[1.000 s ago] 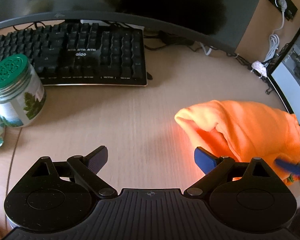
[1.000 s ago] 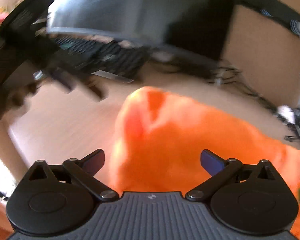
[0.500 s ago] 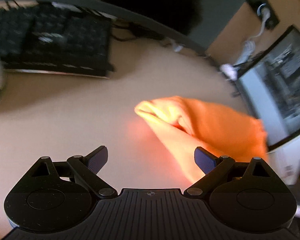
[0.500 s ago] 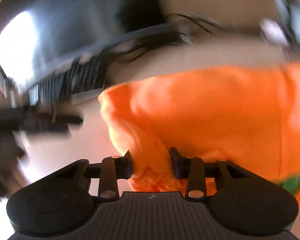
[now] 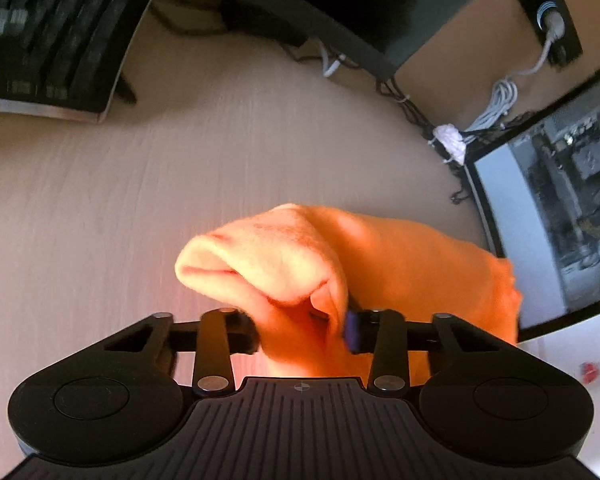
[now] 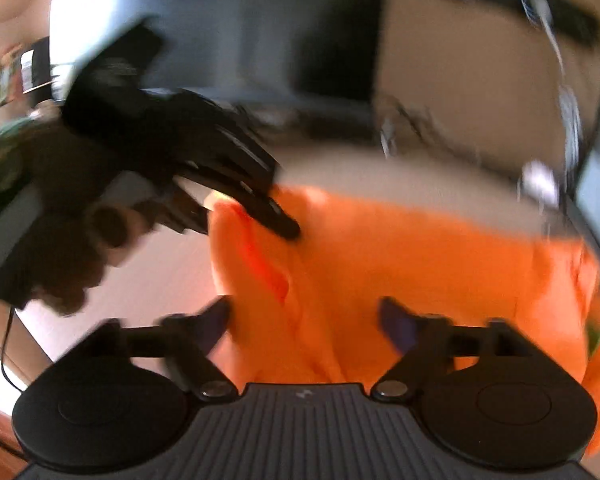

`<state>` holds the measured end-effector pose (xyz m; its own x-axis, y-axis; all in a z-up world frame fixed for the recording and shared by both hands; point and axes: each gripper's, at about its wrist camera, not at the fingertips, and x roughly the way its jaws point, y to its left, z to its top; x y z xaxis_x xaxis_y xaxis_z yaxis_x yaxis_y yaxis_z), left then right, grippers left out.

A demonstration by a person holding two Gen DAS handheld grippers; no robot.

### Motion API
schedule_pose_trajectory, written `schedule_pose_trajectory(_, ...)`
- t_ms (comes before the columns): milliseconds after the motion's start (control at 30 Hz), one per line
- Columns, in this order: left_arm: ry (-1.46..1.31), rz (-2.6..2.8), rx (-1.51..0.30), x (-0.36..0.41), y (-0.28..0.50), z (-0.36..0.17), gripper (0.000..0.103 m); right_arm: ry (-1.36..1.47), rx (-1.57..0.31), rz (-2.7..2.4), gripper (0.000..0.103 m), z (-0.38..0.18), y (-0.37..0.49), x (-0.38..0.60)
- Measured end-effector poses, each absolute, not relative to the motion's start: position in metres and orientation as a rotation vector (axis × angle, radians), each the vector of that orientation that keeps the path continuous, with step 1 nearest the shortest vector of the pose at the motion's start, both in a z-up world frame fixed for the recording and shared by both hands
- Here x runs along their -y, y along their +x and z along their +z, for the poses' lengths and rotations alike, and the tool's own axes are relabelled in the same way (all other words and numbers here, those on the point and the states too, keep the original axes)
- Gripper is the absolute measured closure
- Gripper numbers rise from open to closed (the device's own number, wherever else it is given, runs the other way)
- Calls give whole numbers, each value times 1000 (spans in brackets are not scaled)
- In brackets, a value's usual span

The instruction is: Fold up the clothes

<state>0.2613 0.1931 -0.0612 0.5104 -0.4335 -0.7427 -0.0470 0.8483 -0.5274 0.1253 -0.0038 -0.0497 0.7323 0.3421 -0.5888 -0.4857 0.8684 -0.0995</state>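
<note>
Garment: orange cloth (image 5: 400,264) is lying bunched on the desk (image 5: 180,184), filling centre to lower right of my left view and most of the lower half of my right view.
Left gripper (image 5: 302,330): I am closing it on the near fold; the pads are pressing cloth from both sides.
Right gripper (image 6: 304,322): I am opening it; cloth is lying between the jaws, untouched by either pad as far as the blur lets me see.
Long axis: I am judging it as running from the rounded end at centre toward the right edge.
Nearer hand: my left is already gripping that rounded end, so I am expecting to lead the fold with it.
</note>
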Motion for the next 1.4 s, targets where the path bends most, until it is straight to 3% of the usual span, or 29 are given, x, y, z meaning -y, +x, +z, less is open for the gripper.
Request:
schedule_pose_trajectory(100, -474, -228, -1034, -181, 263, -52, 77, -356, -549, 489, 16, -59, 125, -17)
schedule_pose_trajectory(200, -423, -263, -1001, -170, 261, -29, 77, -444, -546, 494, 17, -77, 127, -34)
schedule_pose_trajectory(267, -374, -302, -951, -162, 258, -11, 77, -475, -543, 473, 29, -83, 128, -35)
schedule_pose_trajectory(333, -335, -344, -910, -155, 259, 2, 72, -357, -582, 454, 66, -69, 136, -16)
schedule_pose_trajectory(433, -315, -406, -840, -146, 259, 15, 56, -64, -653, 434, 80, -40, 153, 25)
schedule_pose_trajectory(533, -359, -481, -779, -141, 260, 28, 41, 321, -714, 398, 82, -14, 171, 85)
schedule_pose_trajectory(600, -365, -514, -730, -138, 259, 36, 23, 393, -715, 325, 82, -13, 173, 114)
schedule_pose_trajectory(700, -344, -539, -694, -130, 259, 41, 13, 392, -750, 216, 82, -23, 168, 146)
schedule_pose_trajectory(900, -250, -559, -809, -94, 272, 11, 10, 436, -778, 196, 82, -41, 148, 182)
schedule_pose_trajectory(1067, -346, -723, -782, -93, 268, 9, 9, 496, -713, 159, 82, -32, 148, 204)
schedule_pose_trajectory(1400, -209, -596, -864, -45, 310, -22, 7, 525, -757, 181, 82, -51, 143, 212)
